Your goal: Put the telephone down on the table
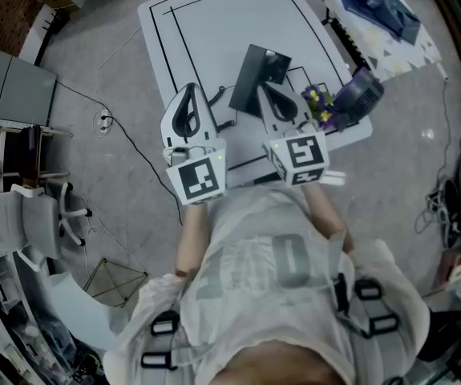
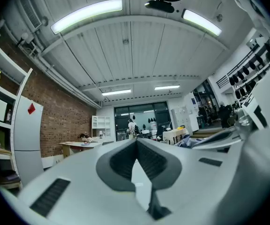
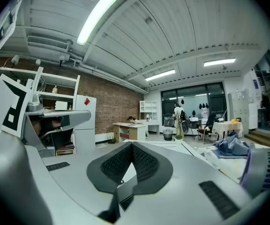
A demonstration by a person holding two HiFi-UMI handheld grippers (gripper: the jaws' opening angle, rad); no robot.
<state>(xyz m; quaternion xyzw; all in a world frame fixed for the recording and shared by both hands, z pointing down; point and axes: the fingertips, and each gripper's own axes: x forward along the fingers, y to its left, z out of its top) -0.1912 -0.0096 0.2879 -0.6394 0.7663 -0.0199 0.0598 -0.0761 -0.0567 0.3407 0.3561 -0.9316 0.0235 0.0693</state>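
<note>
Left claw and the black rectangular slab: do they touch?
Apart. In the head view, a strip of bare white mat shows between the left claw and the black rectangular slab.

right hand-held gripper [image 3: 131,146]: I see its jaws closed tip to tip, nothing between them
fridge [image 3: 84,121]: white, upright, red diamond on its door
brick wall [image 3: 120,104]: directly behind the fridge
counter [image 3: 131,128]: wooden, just right of the fridge
person [image 3: 178,121]: standing, far right of the fridge
blue cloth [image 3: 231,146]: heaped low, further right of the fridge than the person
</note>
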